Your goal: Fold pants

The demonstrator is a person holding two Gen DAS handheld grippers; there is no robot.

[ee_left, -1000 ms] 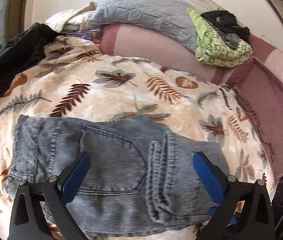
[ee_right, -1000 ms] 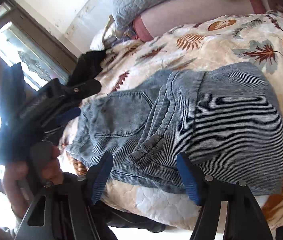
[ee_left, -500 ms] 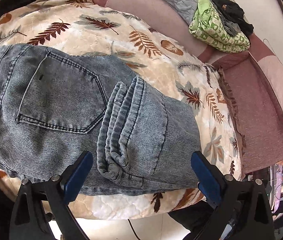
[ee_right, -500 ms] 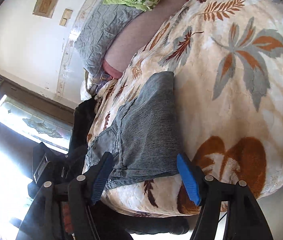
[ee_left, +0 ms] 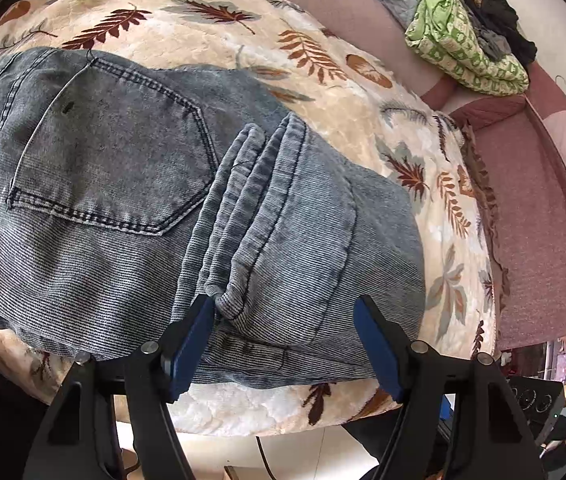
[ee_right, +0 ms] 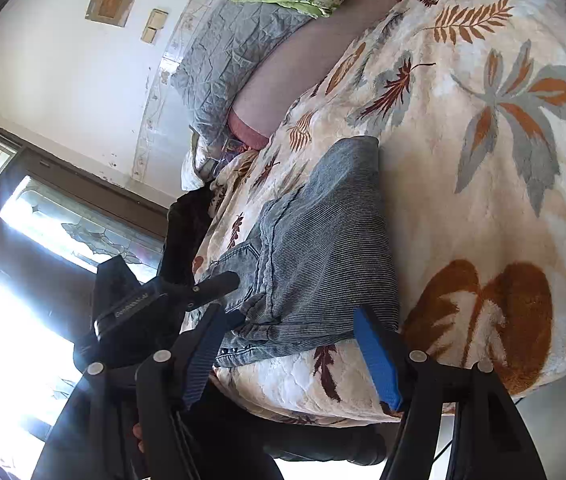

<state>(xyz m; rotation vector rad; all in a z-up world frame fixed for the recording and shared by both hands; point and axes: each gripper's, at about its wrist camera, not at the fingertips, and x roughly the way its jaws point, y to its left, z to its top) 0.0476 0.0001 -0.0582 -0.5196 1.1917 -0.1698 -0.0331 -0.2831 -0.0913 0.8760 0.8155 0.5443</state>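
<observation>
A: Pants are ribbed, faded blue denim, matt, with raised stitching on the pocket. Blanket under them?

B: Plush quilted fleece, leaf print, soft nap. At 1 o'clock, green cloth is thin printed cotton, crumpled.

A: Left gripper?

B: Matt black plastic arms, blue ribbed rubbery pads, shiny metal rivets. Right gripper has the same finish. Grey pillow at 11 o'clock looks crinkled and matt.
</observation>
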